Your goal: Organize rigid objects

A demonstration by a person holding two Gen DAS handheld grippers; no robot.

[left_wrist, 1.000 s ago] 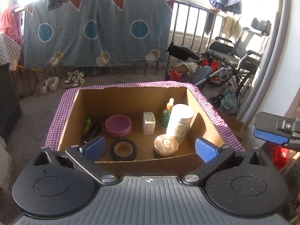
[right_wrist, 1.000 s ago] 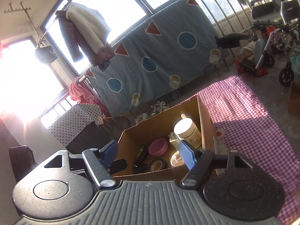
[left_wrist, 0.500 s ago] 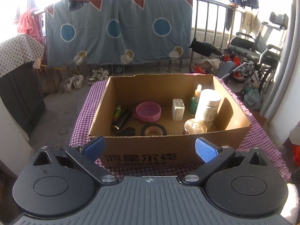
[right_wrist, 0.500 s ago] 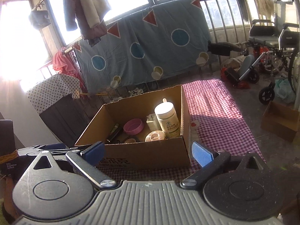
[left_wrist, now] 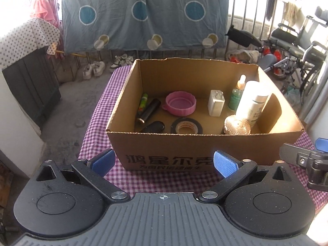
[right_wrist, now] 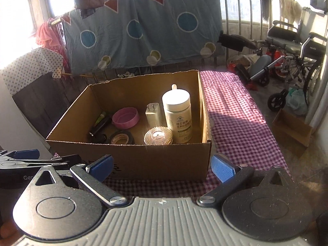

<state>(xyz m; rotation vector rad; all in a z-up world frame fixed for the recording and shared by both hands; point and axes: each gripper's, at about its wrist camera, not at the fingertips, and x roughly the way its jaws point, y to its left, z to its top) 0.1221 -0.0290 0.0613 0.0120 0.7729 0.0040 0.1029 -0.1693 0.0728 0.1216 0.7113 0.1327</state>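
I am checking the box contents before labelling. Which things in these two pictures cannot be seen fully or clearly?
- Green dropper bottle: in the right wrist view the white bottle hides all but its tip.
- Flat black object: the cardboard box front wall cuts off its lower edge in both views; its kind is unclear.
- White bottle label: glare washes it out in the left wrist view.
- Box lettering: the right gripper covers it in its own view.

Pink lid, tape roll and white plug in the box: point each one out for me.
pink lid point(left_wrist: 180, 103), left wrist view, on its inner floor.
tape roll point(left_wrist: 187, 126), left wrist view, on its pale inner turns beside the hole.
white plug point(right_wrist: 152, 114), right wrist view, on its front face.
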